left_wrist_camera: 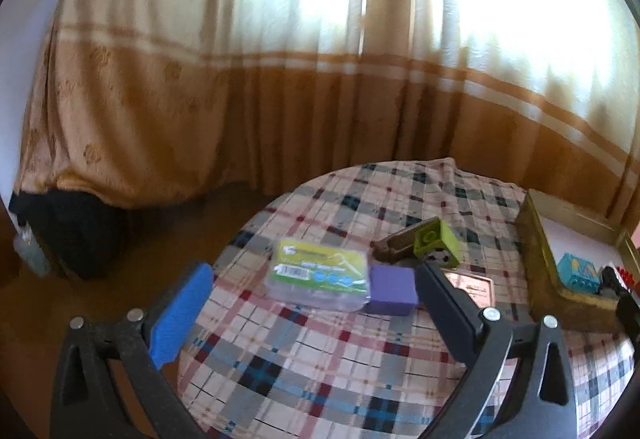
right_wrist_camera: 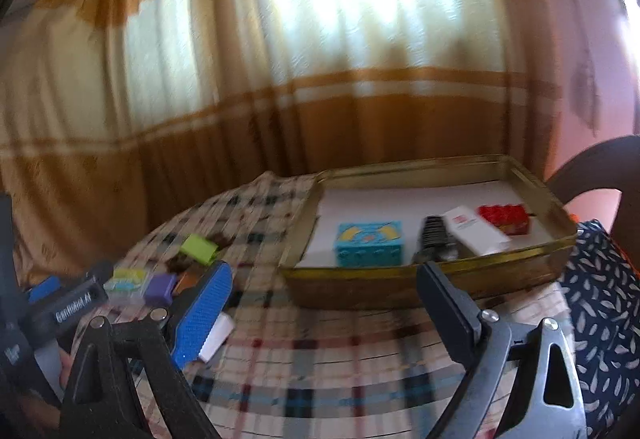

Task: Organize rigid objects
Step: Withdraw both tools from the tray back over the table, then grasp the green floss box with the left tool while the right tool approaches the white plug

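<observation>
Left gripper (left_wrist_camera: 316,295) and right gripper (right_wrist_camera: 326,291), jaws wide apart, empty.

Bare checked desk (left_wrist_camera: 320,371) lies open in front of the left tool (left_wrist_camera: 316,303). Ahead, the clear plastic case (left_wrist_camera: 318,277), purple block (left_wrist_camera: 390,289) and green brick (left_wrist_camera: 436,243) crowd together. The gold tray's wall (right_wrist_camera: 360,285) blocks the right tool (right_wrist_camera: 326,307).

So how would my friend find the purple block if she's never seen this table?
Start at the round table with the checked cloth. To the left of the gold tray, a few loose things lie in a bunch, and the purple block sits on the right side of the clear plastic box with the yellow-green label, touching it. It's the only plain purple thing there, with no label or picture.
</observation>
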The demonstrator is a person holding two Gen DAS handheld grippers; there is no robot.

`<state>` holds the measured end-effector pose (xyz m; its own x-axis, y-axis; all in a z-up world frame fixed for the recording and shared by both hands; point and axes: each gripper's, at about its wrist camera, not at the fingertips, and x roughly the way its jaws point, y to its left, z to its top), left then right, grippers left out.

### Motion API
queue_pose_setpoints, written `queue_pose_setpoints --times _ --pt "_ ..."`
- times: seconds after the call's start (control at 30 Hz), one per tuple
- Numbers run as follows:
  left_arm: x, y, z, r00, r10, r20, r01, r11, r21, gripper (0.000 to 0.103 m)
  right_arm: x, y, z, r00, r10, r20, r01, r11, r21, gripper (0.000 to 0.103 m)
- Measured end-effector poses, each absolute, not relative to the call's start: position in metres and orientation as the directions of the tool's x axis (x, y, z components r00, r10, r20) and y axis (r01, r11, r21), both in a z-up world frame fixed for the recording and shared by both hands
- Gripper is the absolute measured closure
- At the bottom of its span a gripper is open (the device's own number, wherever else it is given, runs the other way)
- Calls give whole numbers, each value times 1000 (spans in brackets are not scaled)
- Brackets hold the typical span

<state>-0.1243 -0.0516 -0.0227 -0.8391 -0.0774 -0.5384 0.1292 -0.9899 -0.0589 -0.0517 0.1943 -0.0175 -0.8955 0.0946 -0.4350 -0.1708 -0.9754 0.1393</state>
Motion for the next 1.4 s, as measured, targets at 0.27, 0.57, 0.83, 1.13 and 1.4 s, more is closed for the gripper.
queue_pose_setpoints --times 0.27,0.57,0.83,1.13,1.4 --pt "-139 -67 -33 -783 -88 -616 135 -990 -30 1 -96 155 -44 -768 -109 -631 18 -989 148 8" --pt "-158 -80 -42 -736 -82 -672 141 -989 -34 1 -129 123 -65 -656 -162 -737 113 -987 116 8" --pt "-188 -63 -50 -688 -33 -725 57 -998 -9 0 -151 110 -79 -579 -133 -804 108 -990 86 8" --pt "-215 -56 -55 -642 -47 -766 41 -999 27 0 -151 95 -81 -560 -87 -824 146 -989 5 8" --pt "-223 -64 -67 -577 -29 -816 52 -999 -1 0 -148 96 -79 -558 -98 -824 180 -984 -5 10"
